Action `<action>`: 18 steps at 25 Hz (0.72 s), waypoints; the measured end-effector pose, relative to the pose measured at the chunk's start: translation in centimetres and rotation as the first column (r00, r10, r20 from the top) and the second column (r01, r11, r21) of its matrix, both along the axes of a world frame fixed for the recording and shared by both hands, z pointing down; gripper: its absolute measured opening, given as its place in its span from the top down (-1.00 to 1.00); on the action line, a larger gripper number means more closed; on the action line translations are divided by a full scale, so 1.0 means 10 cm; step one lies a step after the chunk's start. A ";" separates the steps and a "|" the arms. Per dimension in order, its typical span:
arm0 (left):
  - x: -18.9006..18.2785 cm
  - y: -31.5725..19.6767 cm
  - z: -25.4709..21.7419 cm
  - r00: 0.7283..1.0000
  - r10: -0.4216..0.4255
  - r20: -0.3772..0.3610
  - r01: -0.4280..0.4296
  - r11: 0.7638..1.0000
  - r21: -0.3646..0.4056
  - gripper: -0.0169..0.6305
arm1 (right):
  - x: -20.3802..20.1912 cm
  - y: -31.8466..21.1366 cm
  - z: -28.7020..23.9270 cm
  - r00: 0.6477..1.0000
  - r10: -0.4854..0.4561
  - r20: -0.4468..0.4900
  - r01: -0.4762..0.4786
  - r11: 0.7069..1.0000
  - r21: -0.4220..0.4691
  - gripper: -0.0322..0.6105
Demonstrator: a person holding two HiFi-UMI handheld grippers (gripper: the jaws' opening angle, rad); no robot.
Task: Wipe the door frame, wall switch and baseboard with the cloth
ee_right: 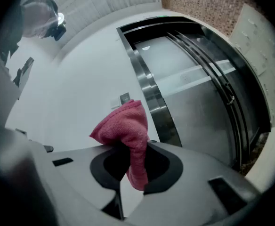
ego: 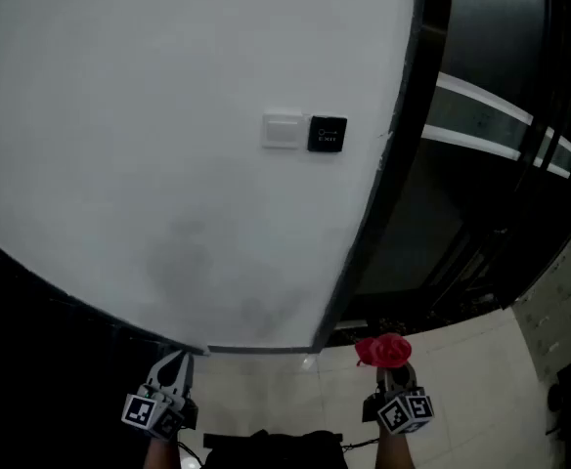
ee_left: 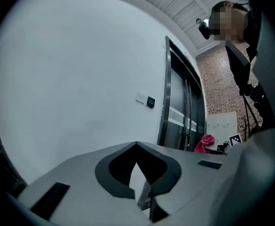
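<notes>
**Ann:** Right gripper [ee_right: 130, 161] clamps the cloth [ee_right: 125, 124], a pink wad bunched above the jaws with a tail hanging down between them.

**Ben:** And the left gripper [ee_left: 137, 166]?

**Ann:** Pinched closed on nothing, low down near the foot of the wall [ego: 168, 115]. Both hang short of any surface, so I'd say there's no wiping contact yet.

**Ben:** What are the targets?

**Ann:** Frame [ego: 388, 179] lies nearest the cloth, a dark strip running up just right of the wall. Switch [ego: 283, 130] sits higher, a white plate with a black button [ego: 327, 134] just beside it. Baseboard [ego: 261, 348] runs along the floor line below.

**Ben:** How should this go?

**Ann:** My call is to bring the wad flat against the frame, cloth first, so the jaws never scrape. Use long strokes along its length with steady pressure. That loose bunch looks soft, and it could fold or slip if pressed at an angle, so the clamp wants to be firm.

**Ben:** And the switch?

**Ann:** Light touch there, I'd think. Press hard and it may toggle, and the button alongside could trip. Baseboard last, as it's probably the dirtiest bit.
</notes>
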State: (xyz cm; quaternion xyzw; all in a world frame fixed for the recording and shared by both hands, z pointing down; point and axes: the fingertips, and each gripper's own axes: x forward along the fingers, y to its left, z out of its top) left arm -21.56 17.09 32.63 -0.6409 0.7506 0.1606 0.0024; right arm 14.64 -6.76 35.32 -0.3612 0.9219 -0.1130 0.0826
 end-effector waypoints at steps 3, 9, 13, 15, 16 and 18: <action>0.04 0.00 -0.04 1.000 0.011 0.006 -0.011 1.000 0.009 0.97 | -0.10 -0.05 -0.11 0.998 -0.027 -0.056 0.030 0.998 0.054 0.73; -0.01 -0.21 -0.13 0.998 0.063 0.029 -0.063 0.998 0.010 0.97 | -0.45 -0.15 -0.32 0.988 -0.072 -0.137 0.090 0.988 0.127 0.73; 0.03 -0.39 -0.36 0.990 0.131 0.058 -0.133 0.991 0.028 0.97 | -0.68 -0.22 -0.57 0.976 -0.044 -0.215 0.085 0.979 0.184 0.72; 0.05 -0.40 -0.41 0.985 0.160 0.060 -0.162 0.986 0.036 0.97 | -0.78 -0.28 -0.78 0.968 -0.025 -0.251 0.086 0.968 0.234 0.73; 0.06 -0.39 -0.41 0.984 0.170 0.056 -0.172 0.984 0.035 0.97 | -0.83 -0.30 -0.90 0.964 -0.015 -0.266 0.088 0.961 0.262 0.73; 0.05 -0.35 -0.34 0.983 0.180 0.044 -0.181 0.983 0.021 0.97 | -0.90 -0.34 -1.12 0.960 0.002 -0.281 0.089 0.945 0.314 0.72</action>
